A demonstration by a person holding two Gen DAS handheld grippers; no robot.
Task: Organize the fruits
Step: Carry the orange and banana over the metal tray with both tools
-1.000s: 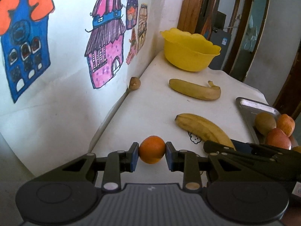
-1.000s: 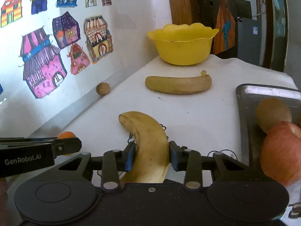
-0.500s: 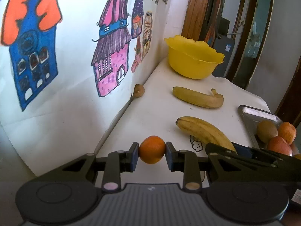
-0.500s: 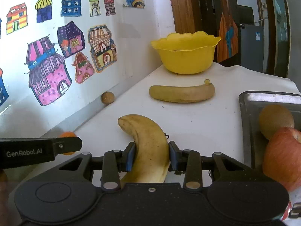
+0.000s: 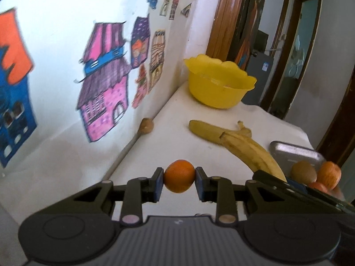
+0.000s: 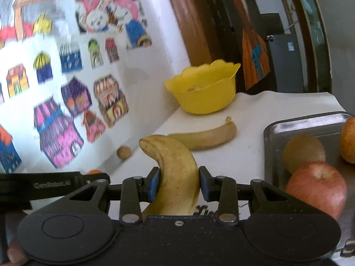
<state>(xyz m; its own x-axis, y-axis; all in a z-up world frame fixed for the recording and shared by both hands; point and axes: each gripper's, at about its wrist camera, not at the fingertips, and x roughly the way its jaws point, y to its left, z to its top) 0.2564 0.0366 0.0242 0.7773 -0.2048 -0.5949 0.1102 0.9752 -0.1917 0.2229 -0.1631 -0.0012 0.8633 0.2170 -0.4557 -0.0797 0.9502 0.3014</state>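
Observation:
My left gripper (image 5: pixel 179 177) is shut on a small orange (image 5: pixel 179 175), held above the white table (image 5: pixel 168 141). My right gripper (image 6: pixel 178 181) is shut on a yellow banana (image 6: pixel 177 177), lifted off the table; the same banana (image 5: pixel 250 153) shows at the right of the left wrist view. A second banana (image 6: pixel 206 136) lies on the table farther on, before a yellow bowl (image 6: pixel 204 93). The left gripper's arm (image 6: pixel 44 185) shows at the left edge of the right wrist view, with a sliver of the orange (image 6: pixel 94 172) above it.
A metal tray (image 6: pixel 310 124) at the right holds a kiwi (image 6: pixel 304 153), a red apple (image 6: pixel 317 188) and an orange fruit (image 6: pixel 349 141). A small brown fruit (image 6: pixel 123 152) sits by the wall, which is covered with coloured house drawings (image 5: pixel 104 93). A doorway lies beyond the table.
Both grippers have risen with their fruit. The banana in the right gripper has left the table and now overlaps the far banana in both views. The right gripper has tilted.

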